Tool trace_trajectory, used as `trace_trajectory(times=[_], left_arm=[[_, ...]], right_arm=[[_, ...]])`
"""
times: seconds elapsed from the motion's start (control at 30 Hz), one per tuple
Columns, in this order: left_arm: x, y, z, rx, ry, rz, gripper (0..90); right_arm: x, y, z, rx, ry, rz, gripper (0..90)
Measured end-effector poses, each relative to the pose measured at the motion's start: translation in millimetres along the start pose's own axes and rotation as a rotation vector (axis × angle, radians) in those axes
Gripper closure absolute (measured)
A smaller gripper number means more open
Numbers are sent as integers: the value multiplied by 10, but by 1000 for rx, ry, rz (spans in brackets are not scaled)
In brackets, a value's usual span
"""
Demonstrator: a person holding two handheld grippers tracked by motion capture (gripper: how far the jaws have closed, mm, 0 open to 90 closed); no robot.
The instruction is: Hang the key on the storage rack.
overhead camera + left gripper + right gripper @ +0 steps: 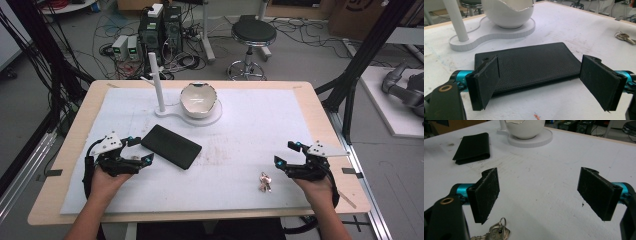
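High view – left tongs (142,150) spread just beside black wallet (171,146), right tongs (284,152) spread near keys (264,182)

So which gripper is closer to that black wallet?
The left gripper: it sits open right beside the black wallet. The right gripper is far across the mat, open, beside the keys.

Black leather wallet (171,146) flat, closed
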State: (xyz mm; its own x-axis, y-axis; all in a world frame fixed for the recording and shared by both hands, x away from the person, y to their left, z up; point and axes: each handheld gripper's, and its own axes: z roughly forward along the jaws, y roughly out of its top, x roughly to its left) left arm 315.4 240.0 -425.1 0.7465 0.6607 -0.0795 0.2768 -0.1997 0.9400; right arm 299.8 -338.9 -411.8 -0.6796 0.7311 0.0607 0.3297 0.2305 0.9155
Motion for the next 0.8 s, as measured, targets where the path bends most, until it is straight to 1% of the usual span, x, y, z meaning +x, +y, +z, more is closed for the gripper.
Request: trace_trajectory(times=[0.1,0.13,0.17,0.2,0.23,0.27,0.3,0.33,0.37,0.4,0.43,0.47,0.5,0.53,0.57,0.6,0.67,0.7,0.73,0.77,0.8], left_arm=[[11,-9,12,13,25,2,166],[11,-9,12,13,25,2,166],[10,-6,3,5,26,2,166],[10,-6,3,5,26,2,166],[9,-5,-3,5,24,5,166],[7,-4,-5,5,24,6,166],[5,-5,-4,7,25,6,166],[5,-5,-4,7,25,6,166],[4,-5,-2,7,24,4,166],[2,-6,0,6,25,4,166],[1,-6,1,6,25,4,166],[0,-5,2,8,24,6,166],[-2,-6,4,10,26,6,166],[-2,-6,4,10,26,6,166],[-3,-5,4,11,30,9,166],[-4,-4,4,8,31,9,166],[-6,-2,0,6,35,10,166],[-10,-2,0,4,38,8,166],[-7,-2,-2,6,36,10,166],[-8,-4,2,9,37,7,166],[-8,-4,2,9,37,7,166]], right_arm=[[20,-24,46,42,10,3,188],[20,-24,46,42,10,3,188],[36,-32,71,63,21,-4,236],[58,-35,85,74,33,-5,248],[58,-35,85,74,33,-5,248],[76,-34,98,85,40,-5,252],[113,-39,128,108,40,-12,267],[113,-39,128,108,40,-12,267],[142,-51,159,129,56,-16,297],[142,-51,159,129,56,-16,297],[156,-55,171,140,63,-18,322],[172,-66,199,165,89,-16,381],[169,-74,215,177,101,-21,402],[169,-74,215,177,101,-21,402],[174,-83,234,195,117,-18,420],[173,-94,256,210,129,-26,430],[175,-109,285,243,139,-28,458],[171,-117,303,263,156,-32,489],[171,-117,303,263,156,-32,489],[174,-120,313,284,161,-28,539],[175,-122,315,292,161,-25,555]])
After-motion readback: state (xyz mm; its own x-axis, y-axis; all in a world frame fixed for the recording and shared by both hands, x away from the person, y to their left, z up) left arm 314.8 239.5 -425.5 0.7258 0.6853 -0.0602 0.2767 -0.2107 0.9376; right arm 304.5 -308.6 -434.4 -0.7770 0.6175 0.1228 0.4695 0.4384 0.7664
